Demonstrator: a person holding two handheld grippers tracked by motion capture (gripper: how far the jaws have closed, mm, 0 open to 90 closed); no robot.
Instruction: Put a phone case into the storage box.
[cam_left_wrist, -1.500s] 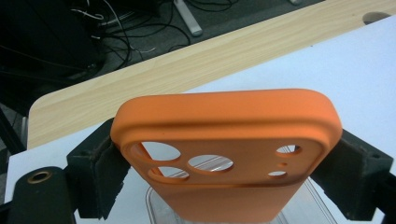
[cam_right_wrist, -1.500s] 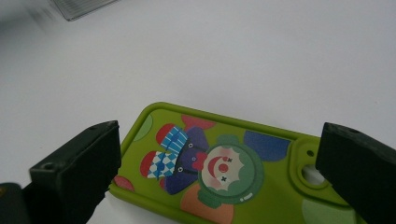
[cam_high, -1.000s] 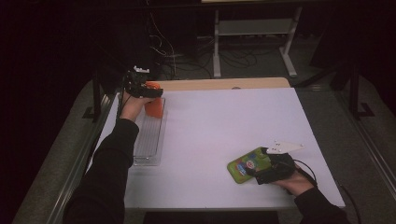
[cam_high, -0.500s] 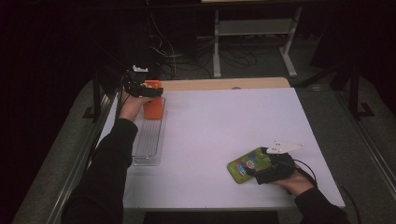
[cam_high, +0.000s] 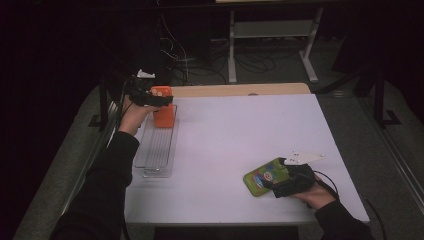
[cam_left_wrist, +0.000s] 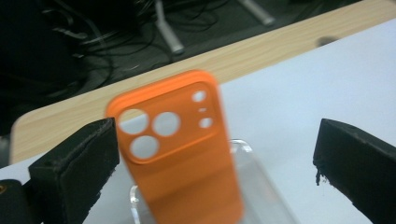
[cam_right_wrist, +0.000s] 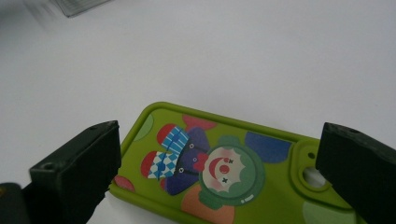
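A: Where's the orange phone case (cam_left_wrist: 177, 149)?

B: Standing upright in the far end of the clear rack (cam_high: 157, 150), which looks slotted to keep cases on edge. The left tongs (cam_high: 159, 99) sit around its top with jaws spread wide, gripping nothing, so the rack alone seems to hold it up.

A: And the green one?

B: The green clown case (cam_right_wrist: 219, 175) lies flat on the white bench (cam_high: 235, 135), well to the right of the rack. The right tongs (cam_high: 281, 182) straddle it, jaws apart and not clamped, probably lining up to pick it up.
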